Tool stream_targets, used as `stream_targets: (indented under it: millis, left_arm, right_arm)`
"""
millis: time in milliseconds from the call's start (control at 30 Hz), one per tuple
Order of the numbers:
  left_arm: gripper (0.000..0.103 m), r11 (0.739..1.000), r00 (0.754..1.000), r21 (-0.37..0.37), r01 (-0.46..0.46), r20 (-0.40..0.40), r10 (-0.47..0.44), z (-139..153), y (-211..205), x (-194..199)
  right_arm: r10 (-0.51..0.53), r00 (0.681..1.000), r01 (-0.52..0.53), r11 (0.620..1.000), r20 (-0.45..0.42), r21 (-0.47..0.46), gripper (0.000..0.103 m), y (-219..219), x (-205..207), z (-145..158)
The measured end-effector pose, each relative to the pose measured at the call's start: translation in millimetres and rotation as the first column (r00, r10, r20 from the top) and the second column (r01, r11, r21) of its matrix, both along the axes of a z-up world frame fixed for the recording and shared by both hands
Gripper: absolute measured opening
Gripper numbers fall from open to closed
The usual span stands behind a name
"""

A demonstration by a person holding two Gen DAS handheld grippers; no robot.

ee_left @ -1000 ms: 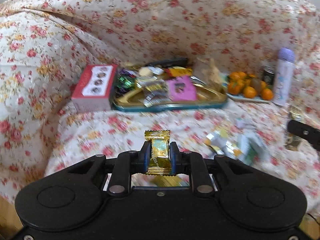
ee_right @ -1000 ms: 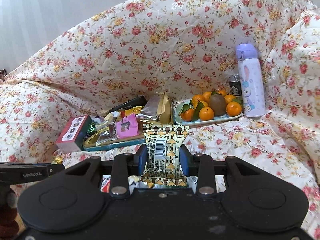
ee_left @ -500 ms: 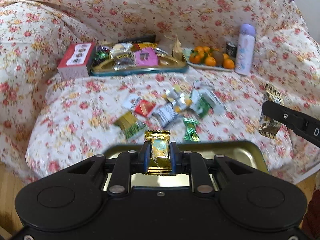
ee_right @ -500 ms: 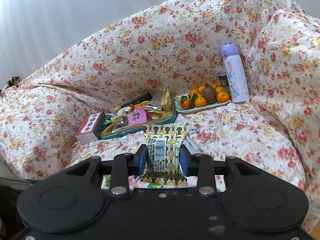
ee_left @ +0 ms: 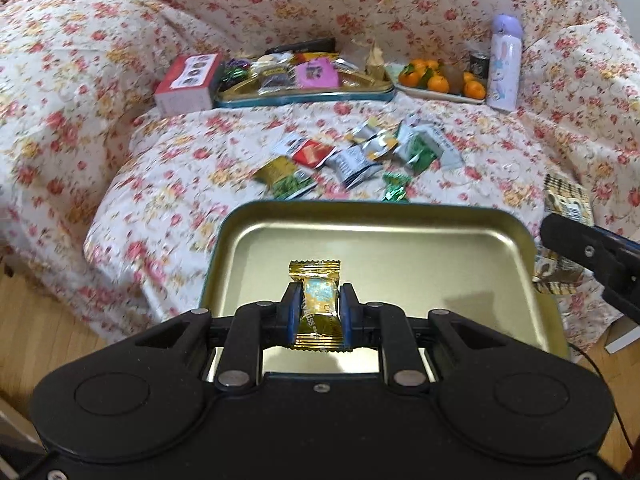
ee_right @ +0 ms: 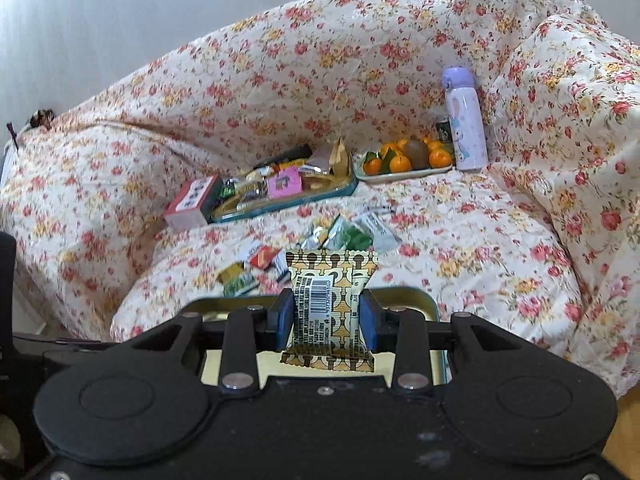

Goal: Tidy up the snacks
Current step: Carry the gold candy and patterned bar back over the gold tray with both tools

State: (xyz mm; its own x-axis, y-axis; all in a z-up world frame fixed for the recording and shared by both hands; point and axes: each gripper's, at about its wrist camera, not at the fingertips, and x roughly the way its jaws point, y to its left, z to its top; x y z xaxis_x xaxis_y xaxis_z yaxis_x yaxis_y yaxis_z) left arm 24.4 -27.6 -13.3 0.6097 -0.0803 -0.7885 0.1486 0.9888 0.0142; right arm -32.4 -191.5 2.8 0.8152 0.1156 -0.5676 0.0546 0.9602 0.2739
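My left gripper [ee_left: 319,308] is shut on a small gold-wrapped candy [ee_left: 318,300] and holds it above an empty gold tin tray [ee_left: 460,256] at the sofa's front edge. My right gripper [ee_right: 327,316] is shut on a cream and brown patterned snack packet [ee_right: 330,300] with a barcode, above the same tray's rim [ee_right: 420,294]. That right gripper [ee_left: 592,256] with its packet [ee_left: 566,200] shows at the right edge of the left wrist view. Several loose snack packets [ee_left: 352,160] lie on the flowered sofa cover beyond the tray.
At the back stand a second tray full of snacks [ee_left: 304,76], a red box [ee_left: 188,80], a plate of oranges [ee_left: 440,80], a dark can [ee_left: 479,64] and a lilac bottle [ee_left: 504,64]. Wooden floor [ee_left: 36,320] lies below the sofa's front.
Both grippers have pulled back from the sofa's rear toward its front edge. The empty gold tray has come into view beneath them. Both still hold their snacks.
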Motion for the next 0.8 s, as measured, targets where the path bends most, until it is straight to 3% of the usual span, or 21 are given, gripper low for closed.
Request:
stream_targets:
  millis: [167, 500, 800]
  left_arm:
    - [0.026, 0.999, 0.999, 0.023, -0.032, -0.017, 0.032, -10.6, 3.6, -3.3]
    - [0.027, 0.999, 0.999, 0.027, -0.034, -0.042, 0.035, -20.2, 4.9, -9.0]
    - [0.027, 0.998, 0.996, 0.042, -0.056, -0.06, 0.058, -24.5, 7.7, -6.9]
  right_arm:
    - [0.014, 0.999, -0.016, 0.998, -0.035, -0.064, 0.036, 9.4, -9.0, -6.1]
    - [0.05, 0.99, -0.063, 0.993, -0.13, -0.095, 0.036, 24.5, -13.9, -21.0]
    - [0.022, 0.986, -0.041, 0.993, -0.164, -0.112, 0.036, 22.4, -13.3, -27.4]
